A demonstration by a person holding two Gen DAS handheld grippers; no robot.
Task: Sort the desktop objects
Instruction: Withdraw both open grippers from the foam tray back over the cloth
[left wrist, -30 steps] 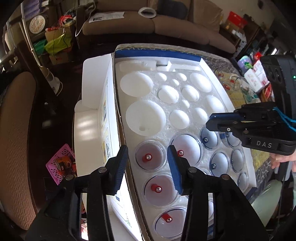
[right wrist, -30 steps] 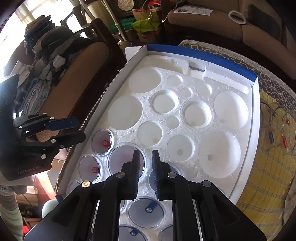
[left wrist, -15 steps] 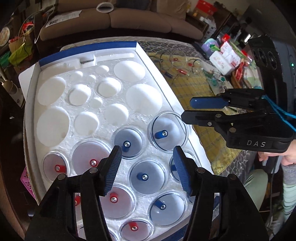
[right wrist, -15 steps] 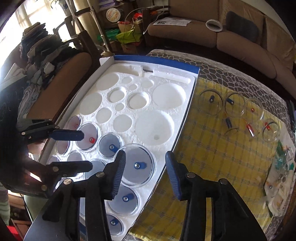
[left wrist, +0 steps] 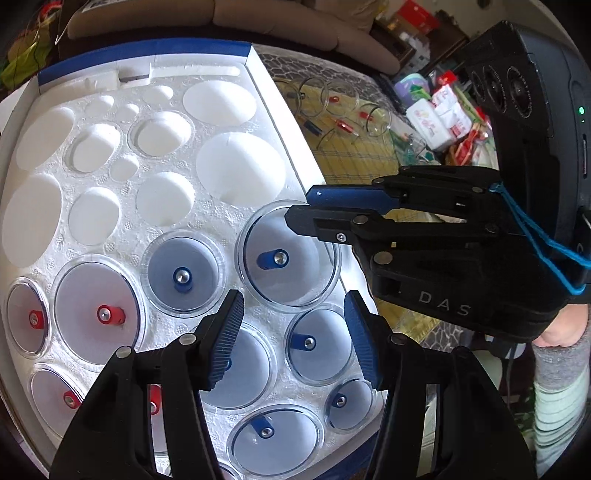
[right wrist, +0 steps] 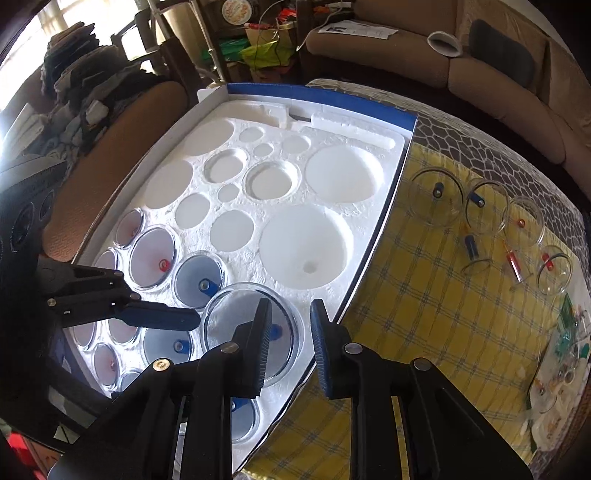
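Brown sofa point(right wrist: 509, 74) behind table; papers point(right wrist: 356, 29) and white roll point(right wrist: 445, 42) on seat; clothes heap point(right wrist: 85, 77) left.

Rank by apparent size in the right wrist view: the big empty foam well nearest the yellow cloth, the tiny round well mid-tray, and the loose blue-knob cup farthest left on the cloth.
1. Big empty foam well
2. Loose blue-knob cup, though it lies farther off, so the gap is unsure
3. Tiny round well

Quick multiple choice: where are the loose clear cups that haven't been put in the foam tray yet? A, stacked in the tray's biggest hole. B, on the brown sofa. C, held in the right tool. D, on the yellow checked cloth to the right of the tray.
D: the loose clear cups lie scattered on the yellow checked cloth, beside the foam tray; the right tool is open and holds nothing.
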